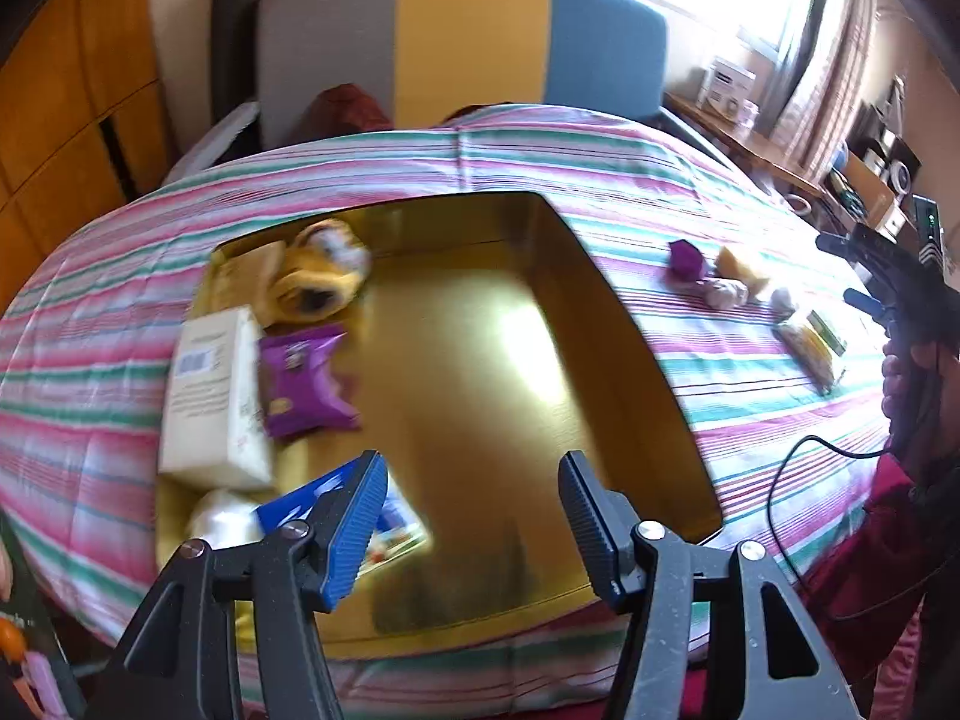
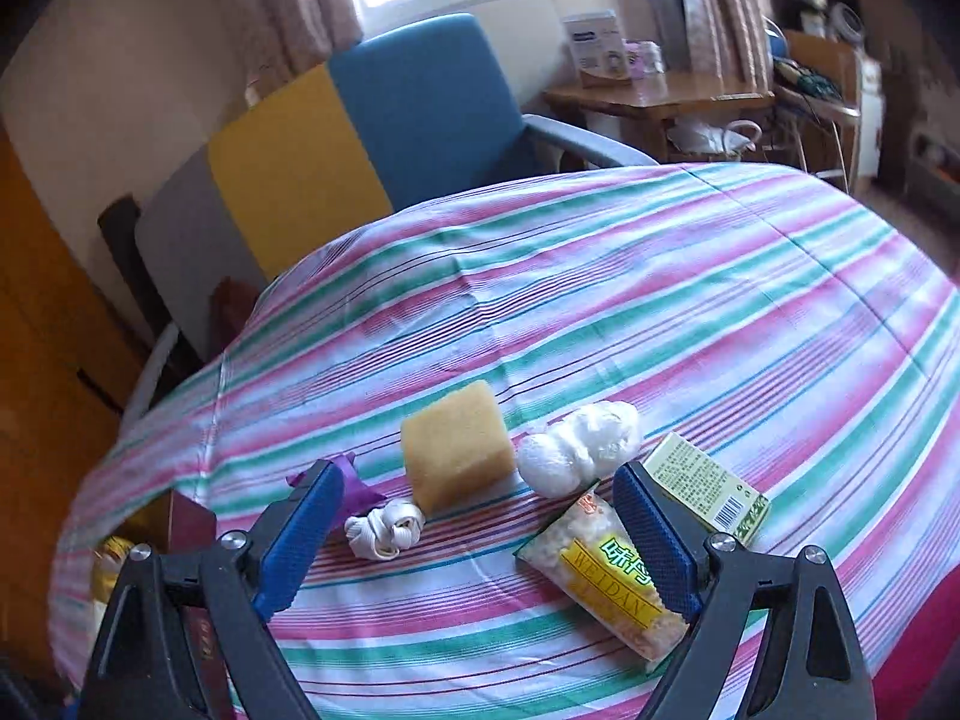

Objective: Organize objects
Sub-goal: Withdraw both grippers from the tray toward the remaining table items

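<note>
A gold tray (image 1: 480, 372) lies on the striped cloth. Along its left side sit a yellow plush toy (image 1: 318, 282), a white box (image 1: 210, 396), a purple snack packet (image 1: 306, 384), a blue packet (image 1: 312, 495) and a white bag (image 1: 219, 519). My left gripper (image 1: 471, 459) hangs open over the tray's near part, holding nothing. My right gripper (image 2: 477, 474) is open above loose things: a yellow sponge (image 2: 456, 450), a white plastic bundle (image 2: 576, 444), a knotted white cloth (image 2: 384, 528), a purple scrap (image 2: 360, 492), a yellow snack bag (image 2: 606, 576) and a green-white box (image 2: 702, 486).
The right gripper (image 1: 840, 270) shows at the far right of the left wrist view, in a hand with a red sleeve (image 1: 870, 528) and a trailing cable (image 1: 798, 468). A grey, yellow and blue sofa (image 2: 360, 138) stands behind the table. A wooden side table (image 2: 654, 99) stands by the window.
</note>
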`<state>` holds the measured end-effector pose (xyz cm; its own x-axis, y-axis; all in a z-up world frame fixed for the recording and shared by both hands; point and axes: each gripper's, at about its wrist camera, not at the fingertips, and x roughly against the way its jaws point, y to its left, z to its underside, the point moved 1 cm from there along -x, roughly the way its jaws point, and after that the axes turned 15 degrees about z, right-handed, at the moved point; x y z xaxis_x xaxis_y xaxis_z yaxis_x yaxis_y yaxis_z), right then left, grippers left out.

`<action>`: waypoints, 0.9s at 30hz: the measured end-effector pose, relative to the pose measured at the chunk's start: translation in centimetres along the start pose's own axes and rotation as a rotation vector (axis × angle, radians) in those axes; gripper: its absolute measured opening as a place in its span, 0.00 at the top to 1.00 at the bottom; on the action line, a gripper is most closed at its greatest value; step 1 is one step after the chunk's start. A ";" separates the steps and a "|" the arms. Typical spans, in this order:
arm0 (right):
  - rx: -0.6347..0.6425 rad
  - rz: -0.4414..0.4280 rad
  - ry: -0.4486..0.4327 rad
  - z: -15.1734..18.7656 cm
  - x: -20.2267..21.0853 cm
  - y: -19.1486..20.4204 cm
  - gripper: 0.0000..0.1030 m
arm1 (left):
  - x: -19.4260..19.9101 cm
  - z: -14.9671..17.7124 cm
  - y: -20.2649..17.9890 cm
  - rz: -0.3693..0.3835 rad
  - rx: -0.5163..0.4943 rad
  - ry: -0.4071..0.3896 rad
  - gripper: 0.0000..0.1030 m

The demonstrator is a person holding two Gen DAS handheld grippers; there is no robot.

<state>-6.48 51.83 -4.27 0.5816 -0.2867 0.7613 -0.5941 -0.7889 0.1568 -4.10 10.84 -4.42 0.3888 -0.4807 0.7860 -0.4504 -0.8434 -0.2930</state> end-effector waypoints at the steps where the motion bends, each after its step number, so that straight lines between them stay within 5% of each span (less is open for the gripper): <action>1: -0.016 -0.004 0.001 -0.2 0.0 -0.3 0.10 | -0.3 -0.3 -0.6 0.006 -0.013 0.005 0.42; 15: -0.127 -0.012 0.057 -0.3 -0.6 -2.3 0.08 | -6.8 -6.9 -9.6 0.192 -0.148 0.079 0.48; 19: -0.115 -0.024 0.061 -0.2 -0.5 -2.0 0.08 | -10.3 -9.3 -11.2 0.277 -0.079 0.131 0.50; 27: -0.107 -0.049 0.081 -0.2 -0.8 -1.7 0.08 | -17.3 -13.1 -12.4 0.290 0.060 0.157 0.49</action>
<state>-6.04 53.47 -5.03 0.5677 -0.2009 0.7984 -0.6244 -0.7370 0.2586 -15.74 32.74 -7.25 0.1206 -0.6638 0.7381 -0.4739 -0.6919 -0.5448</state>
